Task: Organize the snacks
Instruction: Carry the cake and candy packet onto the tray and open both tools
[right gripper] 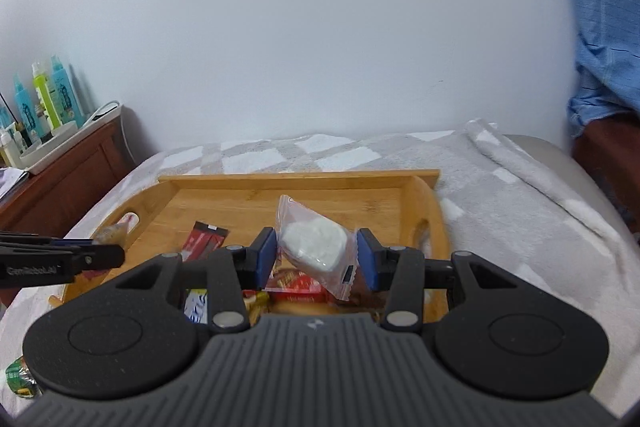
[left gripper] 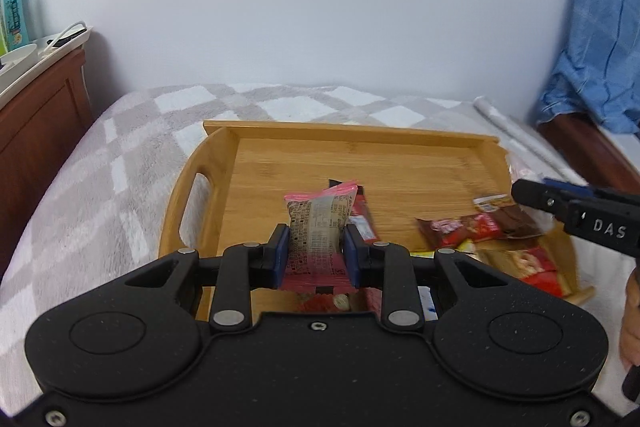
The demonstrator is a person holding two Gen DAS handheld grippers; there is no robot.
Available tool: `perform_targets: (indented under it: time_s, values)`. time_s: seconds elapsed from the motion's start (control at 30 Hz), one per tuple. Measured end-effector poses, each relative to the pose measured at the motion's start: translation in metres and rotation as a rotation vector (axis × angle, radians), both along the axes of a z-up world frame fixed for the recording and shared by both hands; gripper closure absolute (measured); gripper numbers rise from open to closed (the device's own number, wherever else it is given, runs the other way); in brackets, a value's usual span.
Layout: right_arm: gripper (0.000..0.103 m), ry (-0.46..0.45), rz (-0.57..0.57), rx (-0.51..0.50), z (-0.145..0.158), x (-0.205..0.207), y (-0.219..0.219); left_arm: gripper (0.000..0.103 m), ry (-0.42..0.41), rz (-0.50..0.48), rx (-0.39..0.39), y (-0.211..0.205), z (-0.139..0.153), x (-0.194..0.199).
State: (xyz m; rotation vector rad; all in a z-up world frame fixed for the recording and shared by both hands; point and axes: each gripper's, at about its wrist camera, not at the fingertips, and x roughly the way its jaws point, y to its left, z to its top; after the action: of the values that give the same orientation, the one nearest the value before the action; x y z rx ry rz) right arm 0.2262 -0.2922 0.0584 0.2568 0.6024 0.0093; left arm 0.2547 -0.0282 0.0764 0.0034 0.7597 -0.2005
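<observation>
A bamboo tray with handle slots lies on a grey-and-white checked blanket; it also shows in the right wrist view. My left gripper is shut on a pink-edged clear snack packet, held above the tray's near part. My right gripper is shut on a clear packet with a white cake, held over the tray's near right part. Several red and brown snack packets lie in the tray's near right part. A red stick packet lies near the tray's middle.
A wooden cabinet with a white tray of bottles stands at the left. Blue cloth hangs at the right. A green packet lies on the blanket near the left front. A wall stands behind the bed.
</observation>
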Motion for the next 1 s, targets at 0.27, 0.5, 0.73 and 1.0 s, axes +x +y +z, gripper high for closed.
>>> perform_targets:
  time_s: [0.27, 0.5, 0.73, 1.0]
  values:
    - [0.055, 0.016, 0.068, -0.05, -0.016, 0.038, 0.01, 0.076, 0.04, 0.006, 0.028, -0.011, -0.025, 0.03]
    - [0.054, 0.073, 0.097, -0.07, -0.031, 0.06, 0.012, 0.076, 0.058, 0.005, 0.038, -0.017, -0.038, 0.038]
    - [0.054, 0.1, 0.11, -0.084, -0.039, 0.065, 0.014, 0.076, 0.062, 0.007, 0.035, -0.018, -0.041, 0.041]
    - [0.052, 0.117, 0.122, -0.084, -0.04, 0.067, 0.016, 0.076, 0.061, 0.006, 0.038, -0.019, -0.042, 0.041]
